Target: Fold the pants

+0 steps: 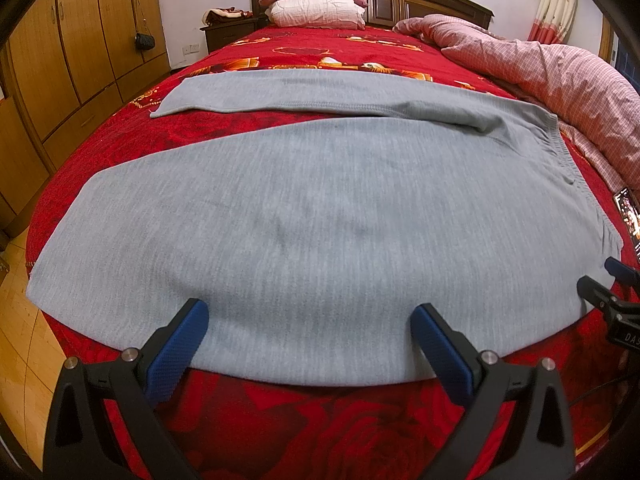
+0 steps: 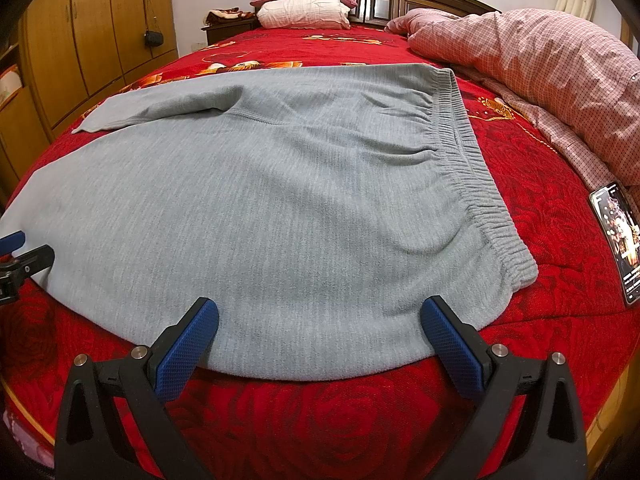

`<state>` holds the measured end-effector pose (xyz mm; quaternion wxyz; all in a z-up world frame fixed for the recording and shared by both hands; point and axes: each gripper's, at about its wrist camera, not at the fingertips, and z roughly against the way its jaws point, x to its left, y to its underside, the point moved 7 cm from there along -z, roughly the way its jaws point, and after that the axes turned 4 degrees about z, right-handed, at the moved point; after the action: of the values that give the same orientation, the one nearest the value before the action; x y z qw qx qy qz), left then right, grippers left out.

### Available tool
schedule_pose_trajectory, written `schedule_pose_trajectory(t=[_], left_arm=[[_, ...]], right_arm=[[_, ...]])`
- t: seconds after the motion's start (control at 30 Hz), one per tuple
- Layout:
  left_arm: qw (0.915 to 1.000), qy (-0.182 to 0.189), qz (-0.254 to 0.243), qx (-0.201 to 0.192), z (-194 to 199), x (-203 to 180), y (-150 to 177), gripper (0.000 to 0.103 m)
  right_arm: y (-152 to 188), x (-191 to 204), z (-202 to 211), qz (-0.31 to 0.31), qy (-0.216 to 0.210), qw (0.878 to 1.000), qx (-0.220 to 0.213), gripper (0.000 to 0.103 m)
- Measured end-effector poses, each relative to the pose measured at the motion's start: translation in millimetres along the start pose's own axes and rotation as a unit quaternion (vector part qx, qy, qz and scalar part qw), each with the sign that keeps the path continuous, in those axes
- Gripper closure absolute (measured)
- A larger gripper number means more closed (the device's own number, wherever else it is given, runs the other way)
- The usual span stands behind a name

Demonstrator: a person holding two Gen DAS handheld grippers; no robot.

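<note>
Across the whole width of both wrist views stretched the bed [image 1: 248,136], its red rose-patterned cover bare along the near edge and piled on the far right with a pink checked duvet [image 2: 560,48]. Pillows [image 1: 316,4] were stacked at the dark headboard, and a wooden wardrobe [image 1: 80,40] lined the left wall.

On the cover lay the grey pants [image 2: 280,208], spread flat and sideways to the person: the elastic waistband [image 2: 468,152] ran along the right, and the two legs reached away to the left, the near leg [image 1: 280,240] broad in the foreground, the far leg [image 1: 260,92] lying apart from it with a strip of red showing between. A phone [image 2: 618,236] with a lit screen rested on the cover to the right of the waistband, apart from the cloth.

The left gripper [image 1: 308,316] stood at the near edge of the near leg, its blue pads spread wide over the fabric and holding nothing. The right gripper [image 2: 318,312] stood likewise nearer the waistband, wide open and empty.

By my reading no fold had yet been made; the first one was in hand. The next move would call for both tongs to pinch the near edge together, lift it, and carry the near leg over onto the far one, edges matched.
</note>
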<state>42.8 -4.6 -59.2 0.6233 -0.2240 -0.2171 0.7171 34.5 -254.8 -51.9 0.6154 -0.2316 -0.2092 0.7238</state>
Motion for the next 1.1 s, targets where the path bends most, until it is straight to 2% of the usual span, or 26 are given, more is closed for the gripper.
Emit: schedule_pose_trajectory(t=[1.1], left_arm=[[1.0000, -0.007, -0.006, 0.003, -0.1, -1.0, 1.2, 0.000]], right_arm=[[1.1, 1.3, 0.5, 0.005, 0.004, 1.000, 0.007, 0.000]])
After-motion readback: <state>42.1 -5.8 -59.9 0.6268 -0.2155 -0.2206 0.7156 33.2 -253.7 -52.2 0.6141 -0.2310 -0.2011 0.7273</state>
